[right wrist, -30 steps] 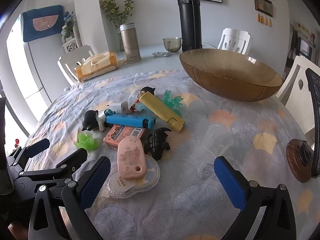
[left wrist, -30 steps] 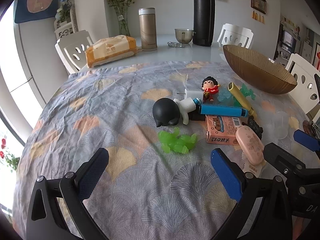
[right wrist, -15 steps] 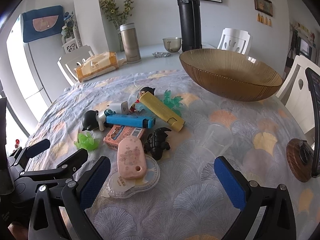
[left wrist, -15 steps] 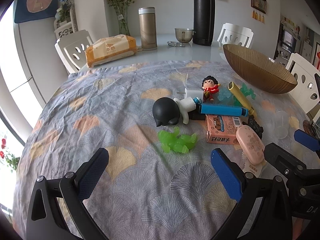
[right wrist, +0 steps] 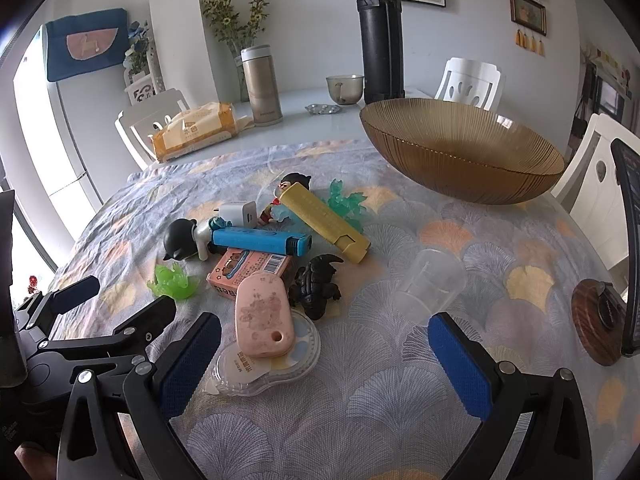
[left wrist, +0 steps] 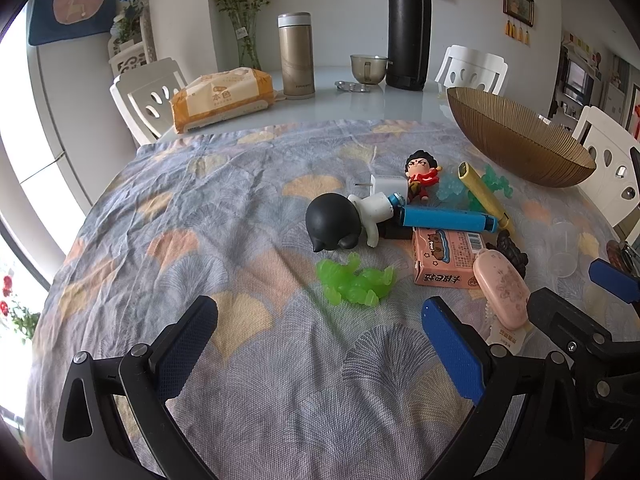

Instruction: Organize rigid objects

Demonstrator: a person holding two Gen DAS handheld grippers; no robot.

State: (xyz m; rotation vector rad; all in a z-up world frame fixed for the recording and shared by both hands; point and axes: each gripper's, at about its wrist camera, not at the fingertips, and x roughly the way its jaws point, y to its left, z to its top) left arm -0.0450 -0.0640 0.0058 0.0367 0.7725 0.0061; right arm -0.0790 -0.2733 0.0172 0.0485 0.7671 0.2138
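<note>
Both grippers, left gripper (left wrist: pixel 318 338) and right gripper (right wrist: pixel 324 354), spread and empty above the cloth-covered surface (left wrist: pixel 240 240). Toys heaped beside the empty ribbed amber glass bowl (right wrist: pixel 460 152); lifting the pink oval case (right wrist: pixel 260 316) risks dragging the clear plastic blister pack (right wrist: pixel 272 364) beneath.

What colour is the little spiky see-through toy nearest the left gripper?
Bright green, clearest in the left wrist view.

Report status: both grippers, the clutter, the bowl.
Left gripper open, empty; right gripper open, empty. Toy-and-box pile on the cloth. Ribbed amber glass bowl empty. Clear plastic cup lies before the right gripper.
</note>
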